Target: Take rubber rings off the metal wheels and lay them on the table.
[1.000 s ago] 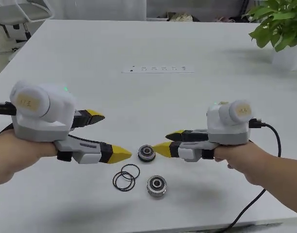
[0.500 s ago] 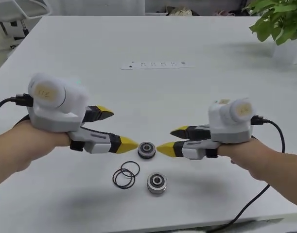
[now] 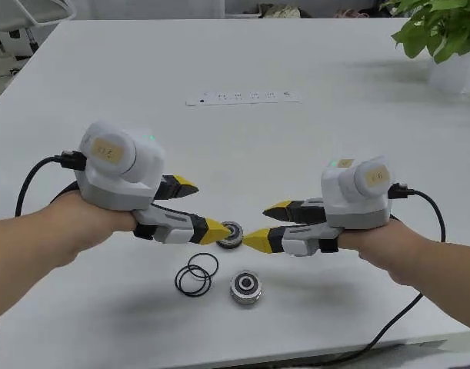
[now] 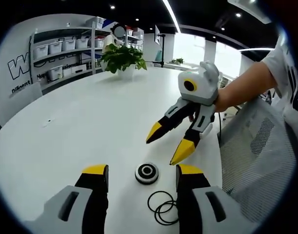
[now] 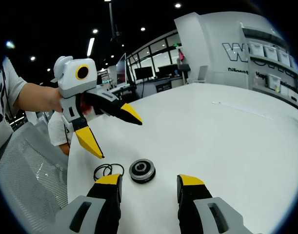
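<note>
Left gripper (image 3: 211,207): jaws wide apart, empty, lower tip at 9 o'clock of small round metal wheel (image 3: 233,234)
Right gripper (image 3: 256,224): spread too, empty, tip at that wheel's 3 o'clock
Second metal wheel (image 3: 245,286): flat on white table (image 3: 296,154), 5 o'clock of the first
Thin black rubber rings (image 3: 196,277): loose bunch at its 9 o'clock

A white socket strip (image 3: 243,98) is laid flat at the far middle. A leafy potted plant (image 3: 433,34) is set at the far right. Shelves (image 4: 92,46) are stocked with bins (image 4: 55,47).
</note>
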Available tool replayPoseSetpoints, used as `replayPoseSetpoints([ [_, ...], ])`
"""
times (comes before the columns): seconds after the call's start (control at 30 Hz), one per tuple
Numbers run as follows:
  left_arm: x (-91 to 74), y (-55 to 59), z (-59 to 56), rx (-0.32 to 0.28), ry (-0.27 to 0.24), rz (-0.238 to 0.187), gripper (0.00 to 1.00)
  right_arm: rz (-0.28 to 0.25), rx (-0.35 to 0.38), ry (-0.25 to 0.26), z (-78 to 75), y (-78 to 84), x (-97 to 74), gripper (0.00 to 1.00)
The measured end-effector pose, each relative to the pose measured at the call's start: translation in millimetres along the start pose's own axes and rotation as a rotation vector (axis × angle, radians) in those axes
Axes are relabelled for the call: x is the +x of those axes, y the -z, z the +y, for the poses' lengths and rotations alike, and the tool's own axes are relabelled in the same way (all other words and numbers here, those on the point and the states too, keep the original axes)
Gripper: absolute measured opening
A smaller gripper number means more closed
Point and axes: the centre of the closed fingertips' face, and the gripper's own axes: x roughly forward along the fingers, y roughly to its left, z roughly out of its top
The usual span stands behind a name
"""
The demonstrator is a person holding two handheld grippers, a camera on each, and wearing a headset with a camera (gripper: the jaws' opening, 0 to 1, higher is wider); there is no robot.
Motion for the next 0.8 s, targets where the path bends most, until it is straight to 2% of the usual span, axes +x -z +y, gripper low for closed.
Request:
replayPoseSetpoints([
  [0.47,21.9,13.2,-8.5,0.014,0.04,0.054,0.37,0.012,-0.004,-0.009,1.4,5.2,2.7,0.43],
  [0.8,31.4,23.4,-11.3,0.017,0.063,0.091,0.25,0.016,0.002,-0.008,0.3,8.1,2.3,0.43],
])
